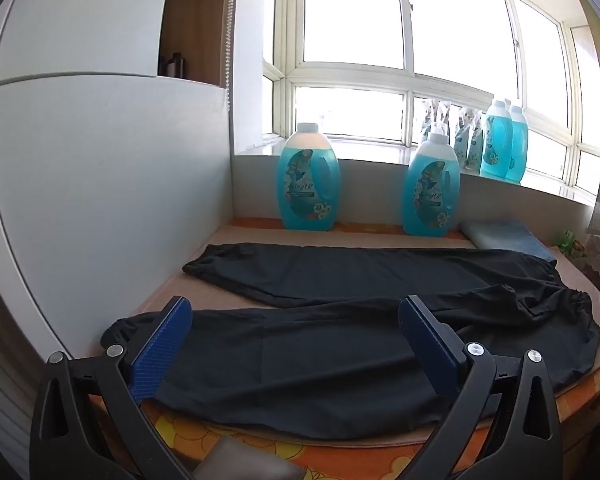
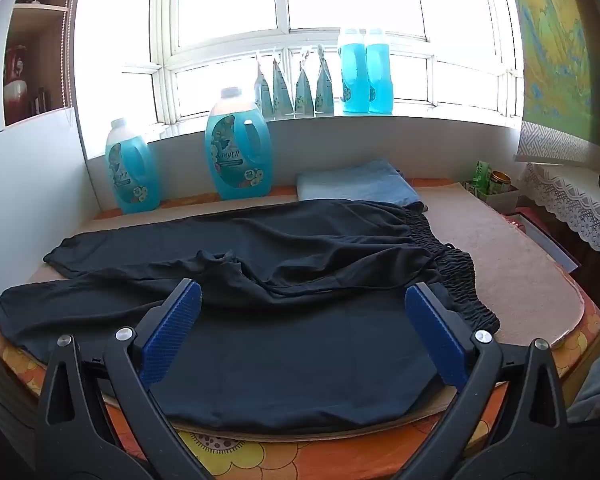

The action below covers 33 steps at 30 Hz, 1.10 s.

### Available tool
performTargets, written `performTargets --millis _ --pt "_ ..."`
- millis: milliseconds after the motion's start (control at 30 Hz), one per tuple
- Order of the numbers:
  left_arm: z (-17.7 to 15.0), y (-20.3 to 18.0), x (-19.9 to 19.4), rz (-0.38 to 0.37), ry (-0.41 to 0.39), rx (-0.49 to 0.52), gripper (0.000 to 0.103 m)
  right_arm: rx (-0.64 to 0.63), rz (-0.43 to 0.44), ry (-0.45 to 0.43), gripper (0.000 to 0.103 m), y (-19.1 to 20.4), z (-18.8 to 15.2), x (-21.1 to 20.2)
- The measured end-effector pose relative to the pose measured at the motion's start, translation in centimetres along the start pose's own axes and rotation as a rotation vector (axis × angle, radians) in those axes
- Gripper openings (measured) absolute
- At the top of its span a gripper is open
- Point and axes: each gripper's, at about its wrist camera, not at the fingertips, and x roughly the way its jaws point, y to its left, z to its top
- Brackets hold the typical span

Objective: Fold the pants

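Black pants lie spread flat on a beige mat, legs running to the left and the elastic waistband at the right. My left gripper hovers open over the near leg, its blue pads wide apart with nothing between them. My right gripper hangs open above the seat and hip area of the pants, just left of the waistband. Neither gripper touches the cloth. The far leg lies parallel behind the near one, with wrinkles at the crotch.
Two blue detergent jugs stand at the table's back edge. A folded blue towel lies behind the waistband. More bottles and pouches line the windowsill. A white panel walls the left side. Tins sit at the right.
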Motion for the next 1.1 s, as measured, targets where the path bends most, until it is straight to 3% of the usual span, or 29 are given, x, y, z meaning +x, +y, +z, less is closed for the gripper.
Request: performTargets --millis 1100 --pt "0.5 -0.1 0.0 -0.027 -0.009 0.005 0.102 -0.007 -0.068 -0.029 0.103 0.2 1.2 -1.1"
